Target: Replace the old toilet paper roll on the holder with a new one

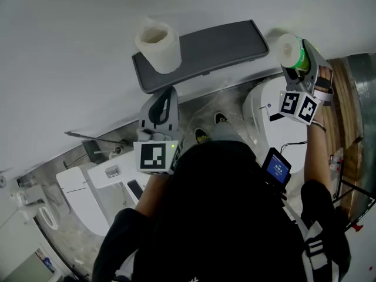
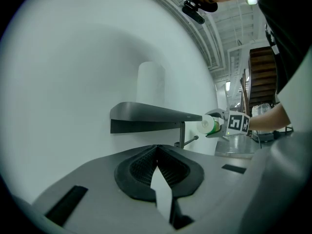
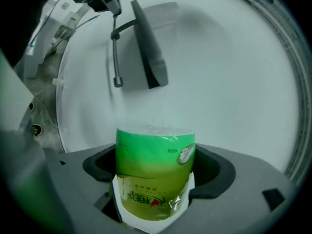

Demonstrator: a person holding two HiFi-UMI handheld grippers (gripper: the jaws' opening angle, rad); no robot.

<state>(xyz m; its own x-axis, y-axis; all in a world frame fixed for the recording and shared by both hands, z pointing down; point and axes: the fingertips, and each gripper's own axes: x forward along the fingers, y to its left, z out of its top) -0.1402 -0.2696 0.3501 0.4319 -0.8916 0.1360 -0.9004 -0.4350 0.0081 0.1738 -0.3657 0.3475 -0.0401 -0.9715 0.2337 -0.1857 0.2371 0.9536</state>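
A grey holder shelf [image 1: 205, 49] is fixed to the white wall, and a white paper roll [image 1: 157, 43] stands upright on its left end. My right gripper [image 1: 298, 56] is shut on a new roll in green wrapping [image 1: 289, 50], held just off the shelf's right end. In the right gripper view the green roll [image 3: 155, 172] fills the jaws, facing the shelf [image 3: 148, 48] and its bare spindle rod [image 3: 116, 57]. My left gripper [image 1: 166, 98] is shut and holds nothing, below the shelf's left part. From the left gripper [image 2: 157, 168], the shelf [image 2: 156, 114], white roll [image 2: 151, 82] and rod [image 2: 188, 141] lie ahead.
A white toilet [image 1: 264, 113] stands below the shelf's right end and another white fixture [image 1: 82, 192] at the lower left. A small blue-screened device [image 1: 276, 167] hangs at the person's chest. Wooden boards [image 1: 346, 116] run along the right edge.
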